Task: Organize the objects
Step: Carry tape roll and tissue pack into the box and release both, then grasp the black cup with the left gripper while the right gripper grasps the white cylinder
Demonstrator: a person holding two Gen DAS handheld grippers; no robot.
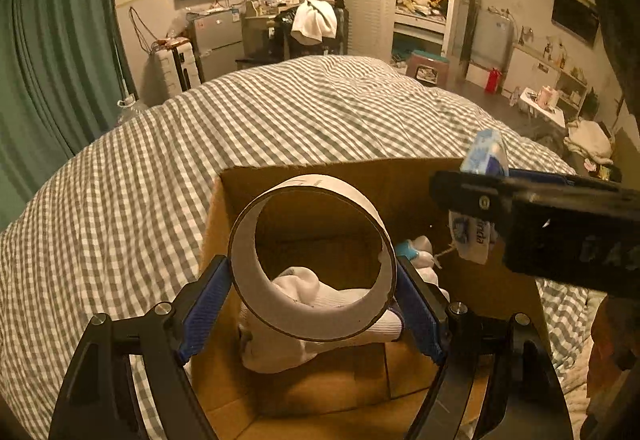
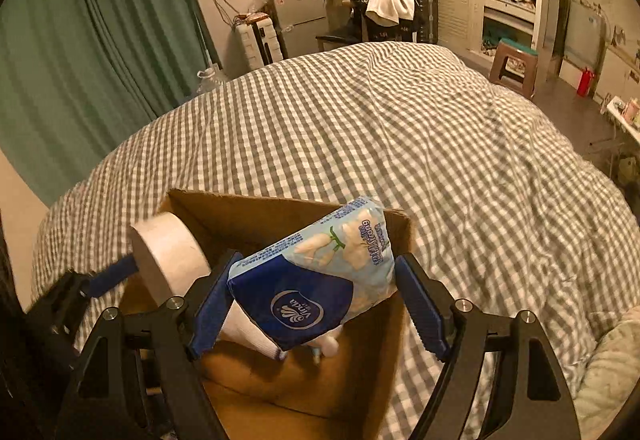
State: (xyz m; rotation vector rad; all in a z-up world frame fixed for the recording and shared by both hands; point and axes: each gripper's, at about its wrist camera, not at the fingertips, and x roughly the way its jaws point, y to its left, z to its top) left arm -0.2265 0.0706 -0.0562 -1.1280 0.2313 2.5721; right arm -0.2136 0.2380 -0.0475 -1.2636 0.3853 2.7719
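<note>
An open cardboard box (image 1: pixel 400 180) sits on the checked bedspread (image 1: pixel 280 112). My left gripper (image 1: pixel 312 304) is shut on a wide white tape roll (image 1: pixel 250 280), held over the box with its hole facing the camera. My right gripper (image 2: pixel 316 300) is shut on a blue and white tissue pack (image 2: pixel 316 280), tilted above the box (image 2: pixel 248 216). From the left wrist, the pack (image 1: pixel 476 236) hangs at the box's right side. A white sock (image 1: pixel 304 344) lies in the box beside a small blue and white item (image 1: pixel 412 252). The tape roll (image 2: pixel 172 260) appears left of the pack.
Green curtains (image 2: pixel 100 40) hang on the left. Beyond the bed are a suitcase (image 1: pixel 176 64), a small fridge (image 1: pixel 216 40), a chair with a white towel (image 1: pixel 314 20) and open shelves (image 1: pixel 420 0). A stool (image 2: pixel 516 68) stands on the floor at the right.
</note>
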